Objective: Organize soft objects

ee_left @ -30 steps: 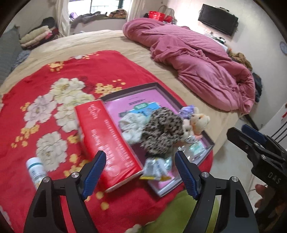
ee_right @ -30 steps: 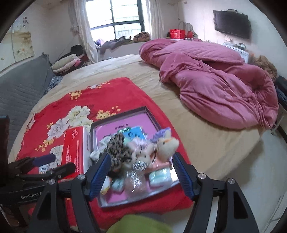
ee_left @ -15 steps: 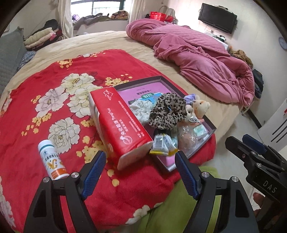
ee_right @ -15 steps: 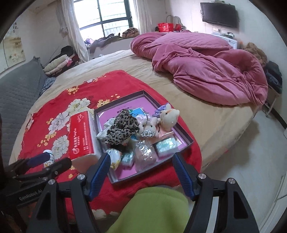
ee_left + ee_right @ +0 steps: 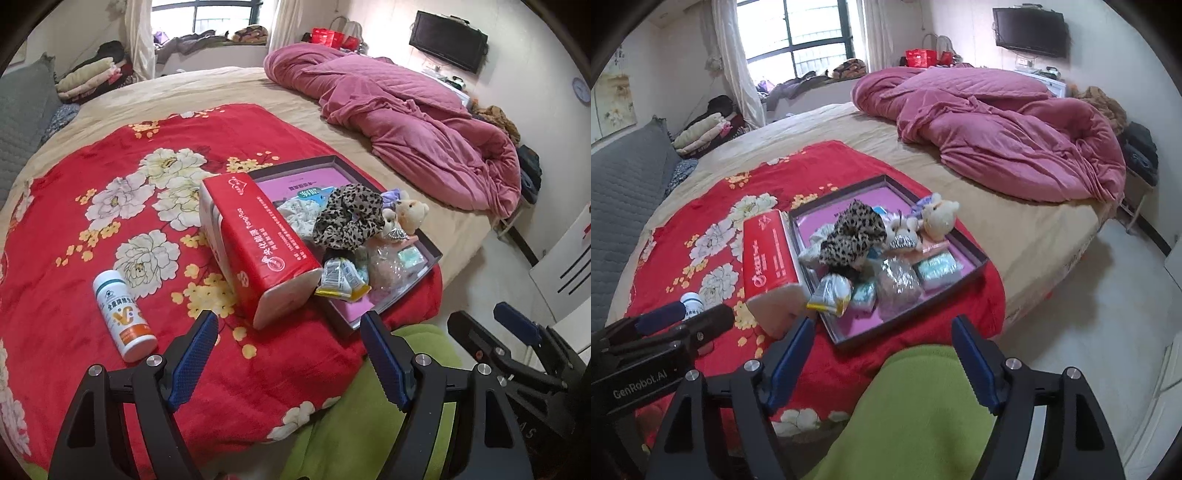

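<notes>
Much of the tray's (image 5: 975, 258) purple floor is buried under the pile in it, and the printed sheet there shows only in part, its lettering too small to read. The bottle (image 5: 691, 303) is half hidden behind the left gripper's arm in the right wrist view; in the left wrist view it lies whole on its side on the blanket.

The shallow dark-rimmed tray sits on a red flowered fleece blanket (image 5: 74, 221) on the bed (image 5: 1015, 236). It holds a crumpled leopard-print cloth (image 5: 854, 234) over a pale lacy cloth (image 5: 301, 216), two small plush toys (image 5: 938, 218) at the far right side, a clear crinkly bag (image 5: 899, 284), a pale green packet (image 5: 938, 267) and a yellow-edged sachet (image 5: 341, 280) hanging over the near rim. A long red tissue pack (image 5: 266, 247), soft and box-shaped, lies on the blanket touching the tray's left rim.

The left gripper (image 5: 288, 360) hangs over the blanket's near edge, fingers wide with nothing between them. The right gripper (image 5: 882, 362) also has its fingers wide, having just opened further, and nothing is held; a green sleeve or garment (image 5: 908, 413) fills the view below, its shape unclear. A rumpled pink quilt (image 5: 997, 133) lies at the far side of the bed.
</notes>
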A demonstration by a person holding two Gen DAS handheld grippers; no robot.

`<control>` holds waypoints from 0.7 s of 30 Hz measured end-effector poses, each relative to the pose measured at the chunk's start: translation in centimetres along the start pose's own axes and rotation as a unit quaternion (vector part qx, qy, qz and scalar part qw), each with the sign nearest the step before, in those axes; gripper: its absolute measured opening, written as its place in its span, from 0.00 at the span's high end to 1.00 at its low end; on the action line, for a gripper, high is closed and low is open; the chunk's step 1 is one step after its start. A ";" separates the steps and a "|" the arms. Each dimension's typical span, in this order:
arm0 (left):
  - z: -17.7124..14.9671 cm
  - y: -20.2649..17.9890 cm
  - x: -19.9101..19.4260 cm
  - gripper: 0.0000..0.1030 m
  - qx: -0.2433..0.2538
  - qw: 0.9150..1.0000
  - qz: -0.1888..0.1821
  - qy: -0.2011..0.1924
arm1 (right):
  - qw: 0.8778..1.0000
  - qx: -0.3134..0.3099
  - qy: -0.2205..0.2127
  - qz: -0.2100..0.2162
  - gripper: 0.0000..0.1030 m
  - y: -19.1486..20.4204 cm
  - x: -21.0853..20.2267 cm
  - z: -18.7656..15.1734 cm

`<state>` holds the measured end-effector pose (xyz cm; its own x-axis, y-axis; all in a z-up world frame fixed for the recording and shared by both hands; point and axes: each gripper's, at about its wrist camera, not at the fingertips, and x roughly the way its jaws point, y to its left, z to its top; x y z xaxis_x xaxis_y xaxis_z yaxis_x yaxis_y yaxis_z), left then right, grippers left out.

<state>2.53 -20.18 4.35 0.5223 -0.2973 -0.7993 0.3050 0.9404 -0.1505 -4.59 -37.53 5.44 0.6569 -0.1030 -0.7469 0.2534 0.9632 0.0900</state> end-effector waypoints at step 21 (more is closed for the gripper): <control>-0.8 -0.3 0.4 0.22 0.011 1.000 0.015 0.004 | 1.000 0.000 0.003 -0.010 0.26 0.5 -0.2 -1.1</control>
<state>1.97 -20.41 3.62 0.5254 -0.2682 -0.8075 0.3073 0.9448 -0.1138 -5.33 -36.81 4.90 0.6469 -0.1211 -0.7529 0.2663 0.9610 0.0741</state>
